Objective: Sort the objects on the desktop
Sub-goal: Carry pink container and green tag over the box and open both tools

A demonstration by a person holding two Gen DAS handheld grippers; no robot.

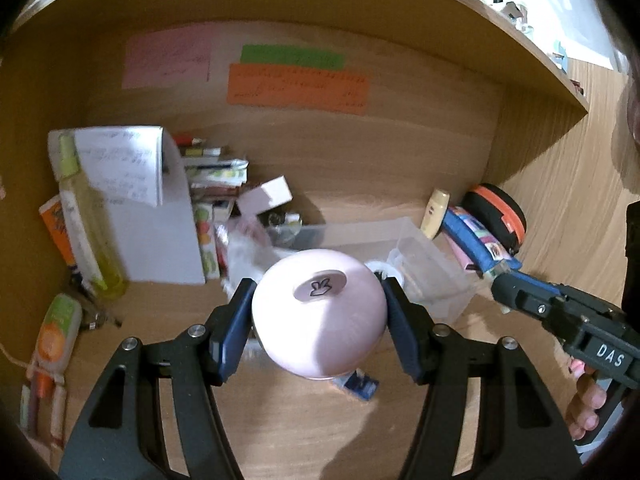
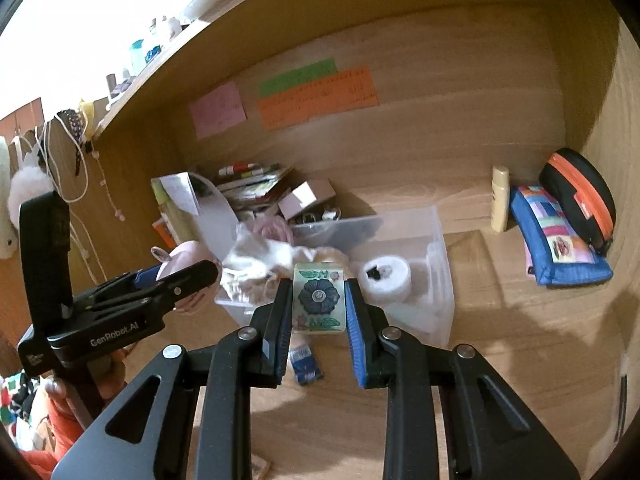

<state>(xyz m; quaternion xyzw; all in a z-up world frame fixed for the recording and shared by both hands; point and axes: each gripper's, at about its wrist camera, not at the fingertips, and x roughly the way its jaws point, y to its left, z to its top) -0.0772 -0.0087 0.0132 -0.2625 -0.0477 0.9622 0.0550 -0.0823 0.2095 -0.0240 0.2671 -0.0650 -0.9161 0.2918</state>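
The left gripper (image 1: pixel 320 312) is closed on a round pink case (image 1: pixel 320 312) with a small bunny mark on top, its pads pressed against both sides, carried above the desk (image 1: pixel 304 432) just in front of the clear plastic bin (image 1: pixel 436 276). The right gripper (image 2: pixel 318 312) is clamped narrowly on a small flower-printed box (image 2: pixel 319 300), likewise held in the air before that bin. So both hands are loaded and, as I judge it, mid-carry, with neither item yet set down. The bin already holds a white roll (image 2: pixel 386 278) and some pale cloth (image 2: pixel 260 260), which suggests the sorting is partly done. Much is left: a small blue packet (image 2: pixel 306 366) lies on the desk under the grippers, a blue patchwork pouch (image 2: pixel 560 240), a black-and-orange case (image 2: pixel 580 196) and a cream bottle (image 2: pixel 500 196) sit at the right, and a jumble of papers, boxes and a yellow bottle (image 1: pixel 88 224) crowds the left corner.
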